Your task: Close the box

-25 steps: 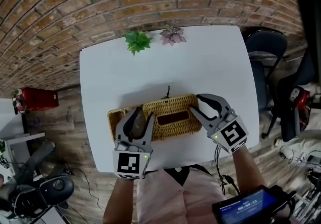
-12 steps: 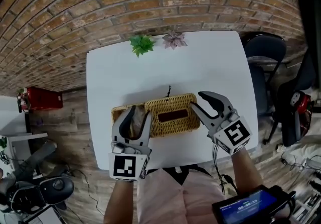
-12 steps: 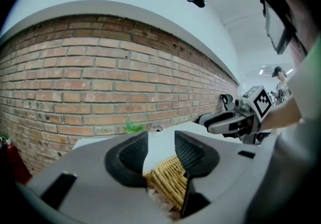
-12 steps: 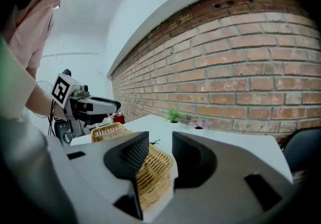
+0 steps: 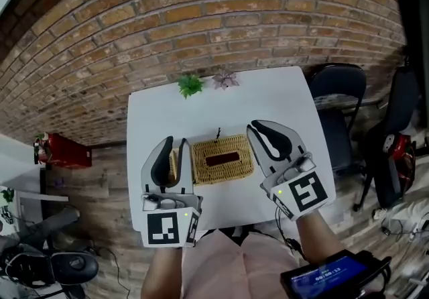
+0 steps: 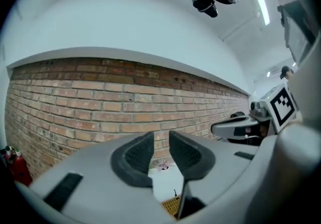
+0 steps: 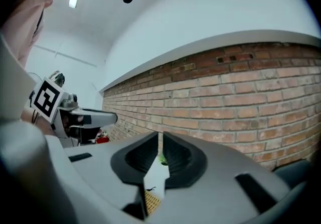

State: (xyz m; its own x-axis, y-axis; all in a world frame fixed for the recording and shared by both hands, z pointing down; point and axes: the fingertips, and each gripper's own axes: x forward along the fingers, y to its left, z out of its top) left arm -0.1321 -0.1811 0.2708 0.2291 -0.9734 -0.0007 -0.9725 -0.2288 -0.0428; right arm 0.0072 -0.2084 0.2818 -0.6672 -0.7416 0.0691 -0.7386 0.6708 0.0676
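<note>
The wicker box (image 5: pixel 222 159) lies in the middle of the white table (image 5: pixel 281 100), with a dark slot in its top. A strip of wicker (image 5: pixel 175 163) shows at its left side, partly hidden by my left gripper (image 5: pixel 173 142). Both grippers hang well above the table, level and pointed at the brick wall. The left gripper (image 6: pixel 160 137) is closing, with a clear gap and nothing between its pads. The right gripper (image 7: pixel 161 140) is closing too; only a thin slit is left, and it is empty. It hovers right of the box (image 5: pixel 258 127). A corner of the box (image 6: pixel 170 204) shows below the jaws.
A green plant (image 5: pixel 191 84) and a pink plant (image 5: pixel 225 79) stand at the table's far edge. A dark chair (image 5: pixel 338 90) is at the right. A red fire extinguisher (image 5: pixel 64 151) lies on the floor at the left.
Both grippers have lifted up and away from the box, and their jaws have narrowed. The head view has pulled back, so the table looks smaller.
</note>
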